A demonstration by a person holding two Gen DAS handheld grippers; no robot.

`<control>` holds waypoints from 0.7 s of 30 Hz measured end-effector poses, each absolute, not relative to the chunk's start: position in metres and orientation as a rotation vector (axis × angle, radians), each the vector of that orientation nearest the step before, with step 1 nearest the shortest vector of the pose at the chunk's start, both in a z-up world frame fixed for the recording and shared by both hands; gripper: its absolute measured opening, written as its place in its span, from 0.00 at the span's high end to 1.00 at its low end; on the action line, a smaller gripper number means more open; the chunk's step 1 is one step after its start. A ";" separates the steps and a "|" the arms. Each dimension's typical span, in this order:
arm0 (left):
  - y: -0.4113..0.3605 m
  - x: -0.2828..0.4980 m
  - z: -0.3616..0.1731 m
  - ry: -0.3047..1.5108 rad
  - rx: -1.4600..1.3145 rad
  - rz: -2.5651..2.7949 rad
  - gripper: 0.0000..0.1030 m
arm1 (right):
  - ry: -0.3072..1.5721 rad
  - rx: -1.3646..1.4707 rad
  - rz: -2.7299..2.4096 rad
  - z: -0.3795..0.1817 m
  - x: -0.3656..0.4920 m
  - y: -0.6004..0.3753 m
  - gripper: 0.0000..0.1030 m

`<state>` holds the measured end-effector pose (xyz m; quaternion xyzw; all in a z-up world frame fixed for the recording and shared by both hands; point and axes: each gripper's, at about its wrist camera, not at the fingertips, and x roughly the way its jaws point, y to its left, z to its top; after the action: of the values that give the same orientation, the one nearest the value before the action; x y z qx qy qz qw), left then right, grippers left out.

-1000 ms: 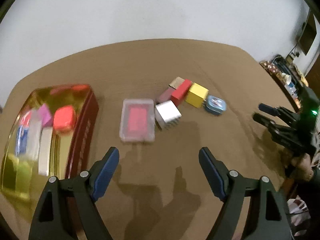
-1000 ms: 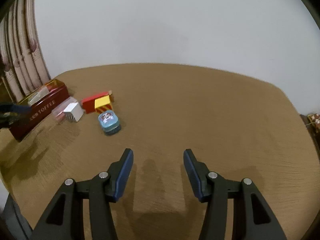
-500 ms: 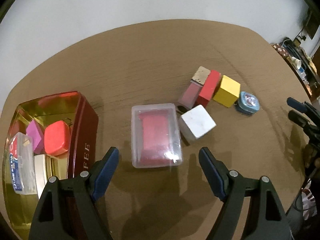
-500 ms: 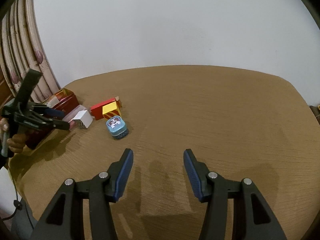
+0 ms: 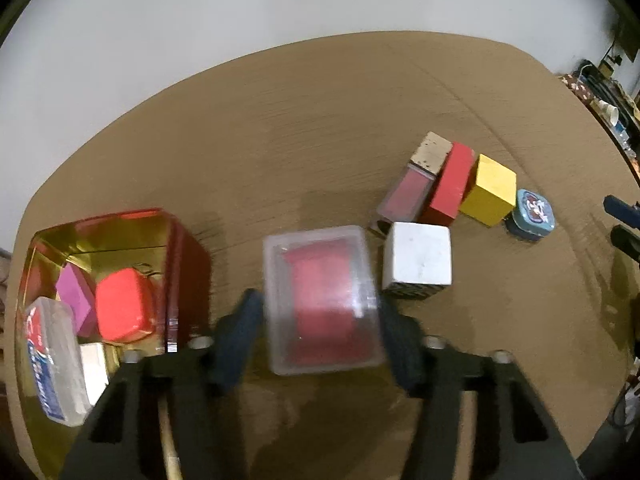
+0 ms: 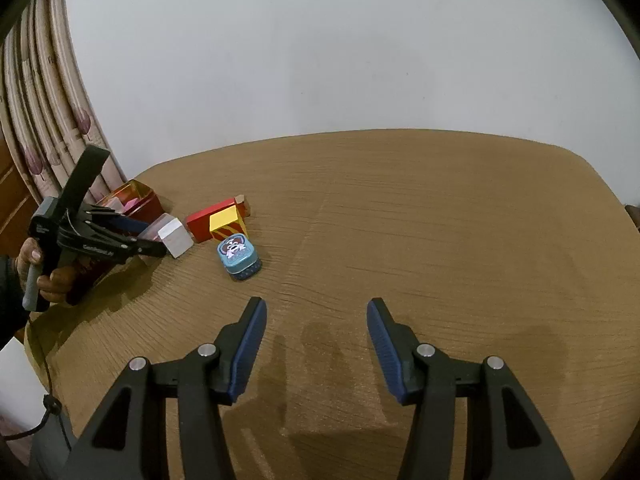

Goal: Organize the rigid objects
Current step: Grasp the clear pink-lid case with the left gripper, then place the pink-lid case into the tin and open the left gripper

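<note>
My left gripper (image 5: 320,320) is open, its fingers on either side of a clear plastic box with red contents (image 5: 322,300) that lies on the brown table (image 5: 320,140). To its left stands a red-and-gold tin (image 5: 120,280) holding an orange-red box, a pink block, a clear case and a white box. To the right lie a white cube (image 5: 418,260), a pink tube with a cork cap (image 5: 416,184), a red box (image 5: 452,184), a yellow cube (image 5: 490,190) and a small blue tin (image 5: 534,212). My right gripper (image 6: 316,340) is open and empty over bare table; the blue tin (image 6: 239,256) lies ahead to its left.
The right wrist view shows the left gripper (image 6: 120,240) and the hand that holds it at the table's left edge, beside curtains (image 6: 40,140). A white wall runs behind the table. Clutter (image 5: 600,92) sits beyond the table's far right edge.
My left gripper has moved forward and down, so the clear box now sits between its open fingers. My right gripper has stayed nearly still.
</note>
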<state>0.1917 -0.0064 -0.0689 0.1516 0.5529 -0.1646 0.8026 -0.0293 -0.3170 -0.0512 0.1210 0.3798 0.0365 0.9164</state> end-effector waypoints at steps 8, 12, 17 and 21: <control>-0.021 0.190 -0.072 1.239 0.350 -0.437 0.50 | 0.785 0.251 0.082 -0.051 -0.029 -0.319 0.48; -0.022 0.201 -0.079 1.268 0.294 -0.430 0.52 | 0.782 0.257 0.088 -0.051 -0.029 -0.320 0.48; -0.029 0.193 -0.077 1.237 0.308 -0.372 0.53 | 0.788 0.268 0.100 -0.052 -0.028 -0.322 0.48; -0.030 0.165 -0.051 1.156 0.311 -0.324 0.53 | 0.786 0.271 0.099 -0.052 -0.028 -0.323 0.48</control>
<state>0.1647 -0.0298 -0.0511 0.1459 0.5418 -0.1517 0.8137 -0.0282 -0.3229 -0.0525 0.1315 0.3818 0.0483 0.9136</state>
